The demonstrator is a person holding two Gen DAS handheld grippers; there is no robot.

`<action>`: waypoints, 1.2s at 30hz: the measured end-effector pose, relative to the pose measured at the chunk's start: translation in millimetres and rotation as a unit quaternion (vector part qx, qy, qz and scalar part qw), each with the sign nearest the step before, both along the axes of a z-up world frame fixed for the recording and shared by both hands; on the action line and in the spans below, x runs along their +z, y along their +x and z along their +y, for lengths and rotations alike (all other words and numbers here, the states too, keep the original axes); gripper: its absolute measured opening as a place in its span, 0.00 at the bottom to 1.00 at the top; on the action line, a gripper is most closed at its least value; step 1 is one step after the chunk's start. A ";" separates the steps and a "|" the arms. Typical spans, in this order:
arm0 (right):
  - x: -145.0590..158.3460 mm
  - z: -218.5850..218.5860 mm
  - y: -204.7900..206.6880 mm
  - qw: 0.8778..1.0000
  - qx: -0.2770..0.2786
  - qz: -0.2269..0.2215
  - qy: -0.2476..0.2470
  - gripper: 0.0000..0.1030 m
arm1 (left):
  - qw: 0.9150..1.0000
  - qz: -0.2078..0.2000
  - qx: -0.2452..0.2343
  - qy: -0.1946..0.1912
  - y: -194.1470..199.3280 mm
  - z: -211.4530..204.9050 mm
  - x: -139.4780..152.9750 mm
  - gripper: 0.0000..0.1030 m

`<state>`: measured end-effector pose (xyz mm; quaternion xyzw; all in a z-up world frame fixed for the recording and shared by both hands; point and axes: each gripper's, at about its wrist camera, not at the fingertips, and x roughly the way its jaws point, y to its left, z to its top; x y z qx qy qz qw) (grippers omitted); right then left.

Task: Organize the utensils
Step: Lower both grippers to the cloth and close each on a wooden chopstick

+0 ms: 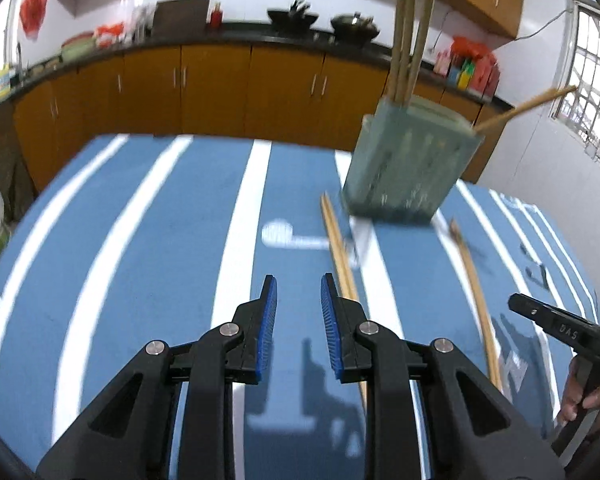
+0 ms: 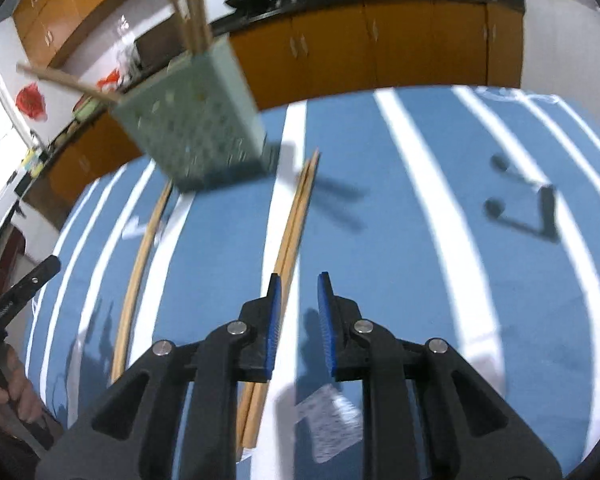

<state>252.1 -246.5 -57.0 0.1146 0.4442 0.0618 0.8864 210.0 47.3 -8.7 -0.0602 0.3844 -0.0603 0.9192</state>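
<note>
A pale green perforated utensil holder (image 1: 410, 166) stands on the blue striped table, with several wooden chopsticks (image 1: 412, 32) upright in it and one leaning out to the right. It also shows in the right wrist view (image 2: 196, 128). A pair of chopsticks (image 1: 340, 252) lies flat in front of the holder; it also shows in the right wrist view (image 2: 290, 240). A single chopstick (image 1: 478, 300) lies further right. A white spoon (image 1: 284, 236) lies left of the pair. My left gripper (image 1: 299, 300) is open and empty above the table. My right gripper (image 2: 298, 300) is open and empty, just right of the pair.
Dark utensils (image 2: 520, 204) lie on the table to the right. A translucent wrapper (image 2: 328, 420) lies near my right gripper. Orange cabinets (image 1: 220, 88) and a cluttered black counter run behind the table. The other gripper shows at each view's edge (image 1: 560, 328).
</note>
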 end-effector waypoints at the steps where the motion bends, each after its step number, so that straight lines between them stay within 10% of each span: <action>1: -5.5 5.0 -0.3 1.000 0.006 0.004 -0.003 0.19 | 1.000 0.004 0.000 -0.001 -0.1 0.5 -2.6 0.23; 36: -22.0 1.3 7.5 0.995 -0.026 -0.008 -0.095 0.08 | 0.995 0.071 -0.065 0.003 3.7 -40.1 -50.4 0.23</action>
